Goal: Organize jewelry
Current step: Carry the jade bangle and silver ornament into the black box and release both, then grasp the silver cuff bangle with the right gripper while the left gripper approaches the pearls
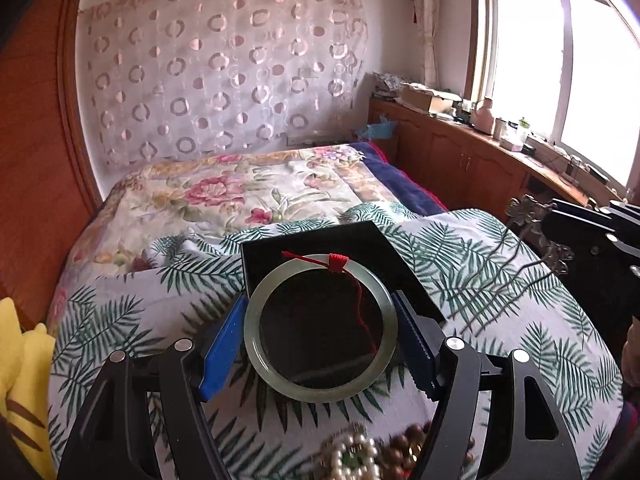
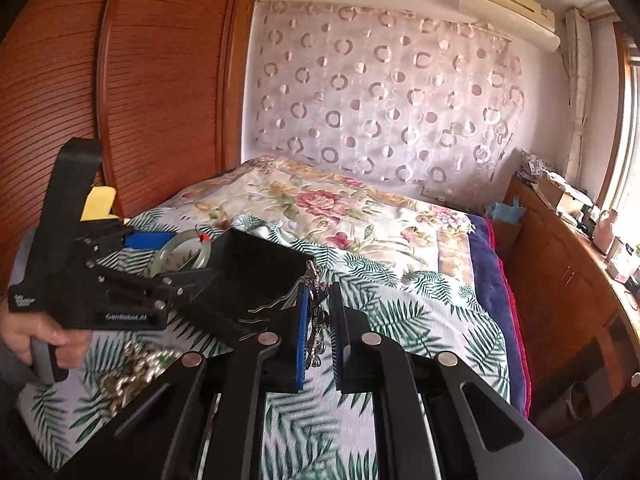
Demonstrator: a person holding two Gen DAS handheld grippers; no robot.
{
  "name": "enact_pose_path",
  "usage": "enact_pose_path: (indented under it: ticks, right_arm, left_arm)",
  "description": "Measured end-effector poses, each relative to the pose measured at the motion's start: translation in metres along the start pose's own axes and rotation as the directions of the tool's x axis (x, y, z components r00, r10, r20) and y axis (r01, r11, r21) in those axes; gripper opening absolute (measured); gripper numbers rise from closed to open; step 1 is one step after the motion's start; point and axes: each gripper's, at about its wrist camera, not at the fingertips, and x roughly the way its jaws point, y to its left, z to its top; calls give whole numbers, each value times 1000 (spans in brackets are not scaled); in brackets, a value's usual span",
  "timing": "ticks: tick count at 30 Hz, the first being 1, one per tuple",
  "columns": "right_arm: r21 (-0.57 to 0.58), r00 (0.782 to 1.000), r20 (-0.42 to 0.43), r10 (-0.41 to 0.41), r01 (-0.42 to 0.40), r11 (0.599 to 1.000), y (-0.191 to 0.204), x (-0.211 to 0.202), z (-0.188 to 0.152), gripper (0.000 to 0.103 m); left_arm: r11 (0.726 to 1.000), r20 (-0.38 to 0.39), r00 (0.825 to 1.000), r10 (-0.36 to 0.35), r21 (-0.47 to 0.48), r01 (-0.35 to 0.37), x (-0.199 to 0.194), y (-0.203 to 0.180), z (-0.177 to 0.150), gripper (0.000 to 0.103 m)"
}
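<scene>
— Palm-leaf bedding (image 1: pixel 500 280) covers the near end of the bed, a floral quilt (image 1: pixel 224 192) lies beyond it, and a circle-patterned curtain (image 2: pixel 384 92) hangs on the back wall. What do the left tongs (image 1: pixel 320 328) hold?

— One pale green jade bangle (image 1: pixel 320 326), clamped between the two blue pads, with a red cord (image 1: pixel 340 264) knotted on its far side. It hangs just over the near edge of one open black box (image 1: pixel 320 240) on the bedding.

— And the right tongs (image 2: pixel 320 320)?

— Narrow, pinched on one silver chain ornament (image 2: pixel 316 316) that dangles between the pads, just right of the box. The left view catches only its edge beside those tongs.

— Anything only one camera shows?

— The left view shows a pearl piece (image 1: pixel 354 458) and dark beads (image 1: pixel 404 448) lying at the bottom, blurred. The right view shows the left hand (image 2: pixel 36 332) on its grip, the wooden wardrobe (image 2: pixel 160 72), and an air conditioner (image 2: pixel 508 4).

— The window?

— Bright, above a wooden cabinet (image 1: pixel 460 148) crowded with small items.
</scene>
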Motion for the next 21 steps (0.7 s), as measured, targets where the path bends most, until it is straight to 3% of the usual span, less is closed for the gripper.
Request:
enact_pose_path:
  ticks: [3, 7, 21]
  right_arm:
    - [11, 1000, 1, 10, -10, 1000, -3, 18, 6, 11]
    - [17, 1000, -2, 31, -31, 999, 0, 43, 13, 11]
    - [0, 992, -92, 89, -89, 996, 41, 100, 7, 12]
  left_arm:
    - [1000, -2, 1000, -4, -23, 4, 8, 7, 3, 69]
    - [999, 18, 1000, 2, -49, -1, 7, 15, 5, 79]
    - [994, 130, 988, 82, -81, -72, -53, 41, -29, 95]
